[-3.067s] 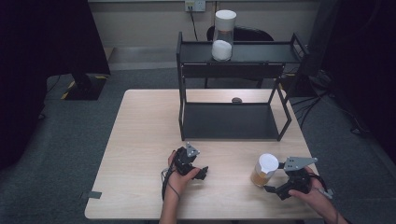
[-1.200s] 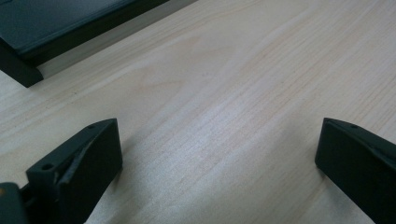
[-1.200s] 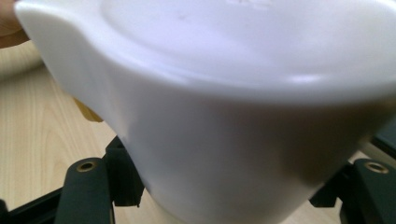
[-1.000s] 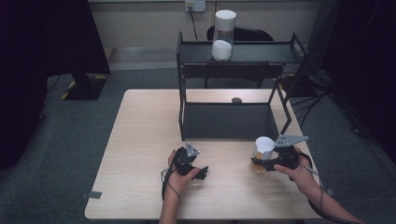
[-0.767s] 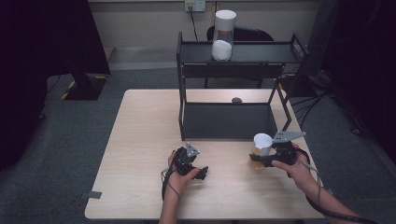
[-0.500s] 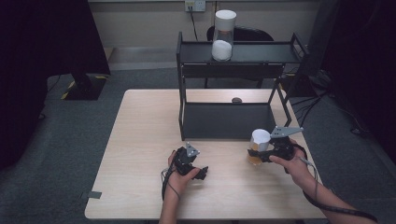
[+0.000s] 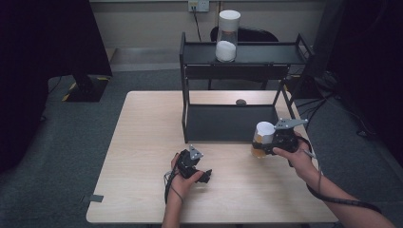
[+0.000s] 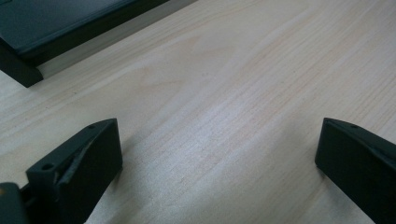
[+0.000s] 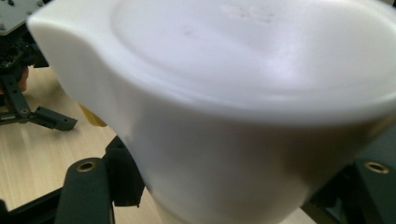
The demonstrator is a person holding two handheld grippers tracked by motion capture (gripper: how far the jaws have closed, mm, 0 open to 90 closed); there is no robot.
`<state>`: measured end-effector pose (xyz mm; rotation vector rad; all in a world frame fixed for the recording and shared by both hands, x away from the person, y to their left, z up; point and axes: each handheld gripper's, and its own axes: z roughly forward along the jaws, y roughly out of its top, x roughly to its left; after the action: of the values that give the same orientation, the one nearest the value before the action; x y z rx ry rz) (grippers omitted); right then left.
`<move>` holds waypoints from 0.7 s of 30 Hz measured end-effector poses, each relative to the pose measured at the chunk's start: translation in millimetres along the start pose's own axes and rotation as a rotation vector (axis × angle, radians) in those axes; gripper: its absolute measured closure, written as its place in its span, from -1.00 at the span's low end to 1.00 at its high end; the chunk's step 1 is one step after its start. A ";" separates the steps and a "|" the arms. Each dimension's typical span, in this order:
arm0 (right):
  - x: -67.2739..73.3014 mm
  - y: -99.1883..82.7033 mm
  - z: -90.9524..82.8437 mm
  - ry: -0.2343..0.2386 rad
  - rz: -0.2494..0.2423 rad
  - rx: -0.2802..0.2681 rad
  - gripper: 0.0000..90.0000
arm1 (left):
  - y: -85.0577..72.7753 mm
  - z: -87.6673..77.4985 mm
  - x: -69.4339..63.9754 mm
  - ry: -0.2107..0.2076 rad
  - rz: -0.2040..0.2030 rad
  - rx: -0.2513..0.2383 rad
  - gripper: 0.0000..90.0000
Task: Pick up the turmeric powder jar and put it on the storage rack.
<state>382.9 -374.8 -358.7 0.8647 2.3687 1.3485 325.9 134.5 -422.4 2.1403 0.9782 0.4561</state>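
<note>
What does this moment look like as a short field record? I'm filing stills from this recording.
held item: white-lidded jar with yellowish contents
right gripper: jaws shut on the jar, in front of the black shelf rack
left gripper: jaws open, nothing between them, on the wooden table
rack top: tall white-lidded canister

High view: above, facing forward and down, far from the worktop.
Left gripper view: close over worktop.
Right gripper view: nearest, shares the left hand-held gripper with high view.
</note>
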 end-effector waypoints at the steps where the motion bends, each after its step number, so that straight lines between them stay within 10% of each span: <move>1: -0.8 2.0 0.4 -0.002 -0.001 0.004 -0.32 | 0.0 0.0 0.0 0.000 0.000 0.000 -1.00; 21: -14.0 42.6 -3.4 -0.017 -0.010 -0.013 -0.32 | 0.4 -0.2 0.2 0.000 0.002 0.002 -1.00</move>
<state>407.5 -369.4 -321.4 0.8568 2.3454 1.3458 326.1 134.5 -422.0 2.1431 0.9772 0.4557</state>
